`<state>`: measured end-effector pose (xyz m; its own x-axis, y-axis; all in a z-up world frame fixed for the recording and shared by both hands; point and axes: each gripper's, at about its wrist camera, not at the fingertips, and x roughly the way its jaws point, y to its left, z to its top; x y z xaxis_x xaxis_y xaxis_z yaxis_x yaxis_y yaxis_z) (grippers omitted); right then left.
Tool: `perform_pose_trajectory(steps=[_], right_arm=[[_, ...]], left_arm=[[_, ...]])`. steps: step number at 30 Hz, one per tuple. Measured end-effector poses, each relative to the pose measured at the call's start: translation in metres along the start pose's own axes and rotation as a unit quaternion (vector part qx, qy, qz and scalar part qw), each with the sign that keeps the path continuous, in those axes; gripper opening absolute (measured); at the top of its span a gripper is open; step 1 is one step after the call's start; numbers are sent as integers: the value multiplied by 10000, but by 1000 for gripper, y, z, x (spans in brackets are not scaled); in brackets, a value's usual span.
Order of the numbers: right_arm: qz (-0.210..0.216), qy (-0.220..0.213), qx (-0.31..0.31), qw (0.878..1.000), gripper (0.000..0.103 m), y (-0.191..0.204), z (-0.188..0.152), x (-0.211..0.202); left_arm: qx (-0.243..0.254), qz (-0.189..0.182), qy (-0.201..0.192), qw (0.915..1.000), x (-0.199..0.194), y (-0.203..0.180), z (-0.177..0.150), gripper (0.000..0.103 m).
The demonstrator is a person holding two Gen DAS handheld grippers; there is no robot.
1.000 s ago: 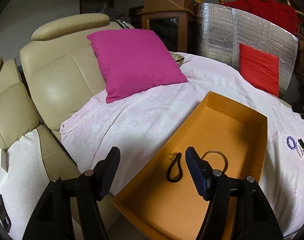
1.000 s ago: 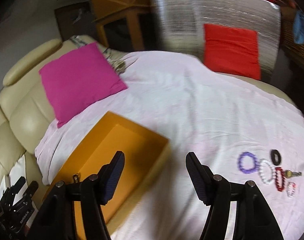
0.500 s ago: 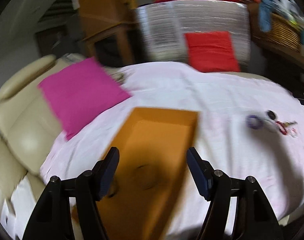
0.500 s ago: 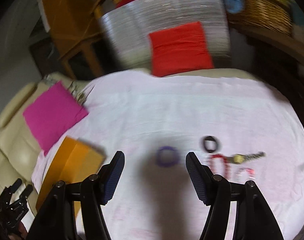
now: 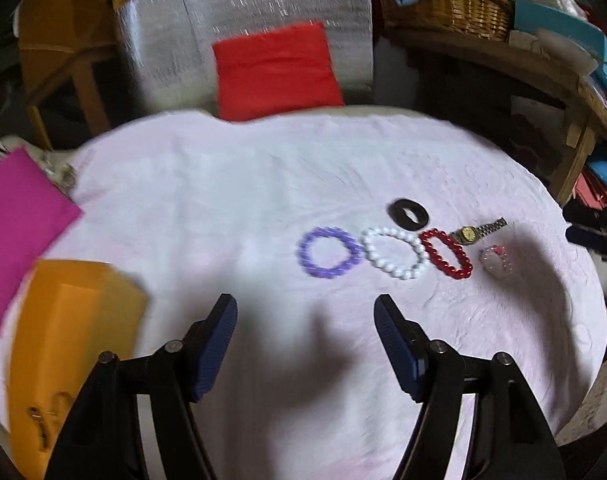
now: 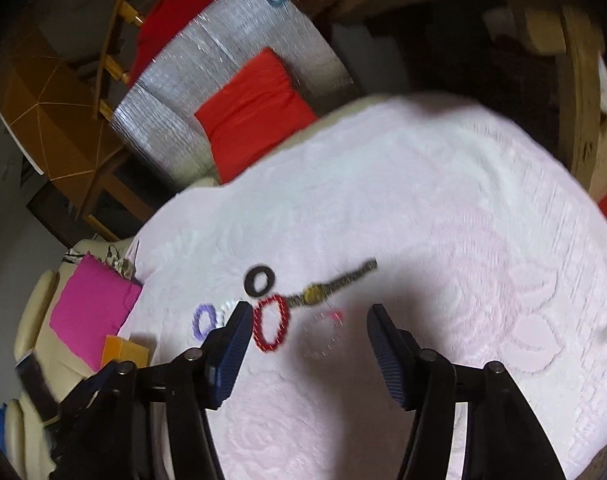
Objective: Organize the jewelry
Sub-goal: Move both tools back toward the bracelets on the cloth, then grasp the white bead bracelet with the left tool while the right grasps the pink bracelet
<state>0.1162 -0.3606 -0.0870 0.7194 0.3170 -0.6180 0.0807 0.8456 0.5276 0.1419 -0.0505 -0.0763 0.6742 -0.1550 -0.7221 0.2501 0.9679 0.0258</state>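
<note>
Left wrist view: left gripper [image 5: 305, 314] spread, empty, above pink cloth [image 5: 223, 208]. Beyond, a row left to right: purple bracelet [image 5: 330, 252], white bead bracelet [image 5: 394, 253], red bracelet [image 5: 446, 254]. Farther: black ring [image 5: 408, 215]; watch [image 5: 479, 231], long axis slanting up-right. Right gripper [image 6: 308, 326] spread, empty.

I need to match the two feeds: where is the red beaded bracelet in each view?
Left wrist: red beaded bracelet lies right of centre, between white bead bracelet and wristwatch.
Right wrist: it lies just inside the left fingertip.
Shared landmark: black ring beyond it.
</note>
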Motion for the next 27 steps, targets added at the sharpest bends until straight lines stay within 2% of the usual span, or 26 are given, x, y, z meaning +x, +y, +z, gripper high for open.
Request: perform_pose_trajectory(steps=[1,2,8,14,17,21,25,27], right_arm=[[-5,28,-91,10000,60,3,0,2],[-19,58,-197,9998,60,6,1,3],[-112,252,-259,9993,60,-2,-7,5],[-186,341,-216,9990,60,-10,-8,9],[-180,419,-214,9987,60,-10,-10,16],[-314,484,-449,9973,60,0,-16,29],[-602,547,-792,9935,60,14,-22,48],[-852,547,-1031,9895,60,22,-25,58]], left_arm=[[-77,-115,74,9999,9,-4,2,56],[-177,-287,173,9993,20,-8,4,53],[-695,-860,482,9927,59,-29,11,51],[-1050,-947,714,9874,86,-36,19,51],[-1069,-897,648,9881,93,-39,22,50],[-863,-605,530,9930,97,-40,22,20],[-712,-532,481,9949,96,-38,20,9],[-727,-602,521,9942,95,-33,20,9]])
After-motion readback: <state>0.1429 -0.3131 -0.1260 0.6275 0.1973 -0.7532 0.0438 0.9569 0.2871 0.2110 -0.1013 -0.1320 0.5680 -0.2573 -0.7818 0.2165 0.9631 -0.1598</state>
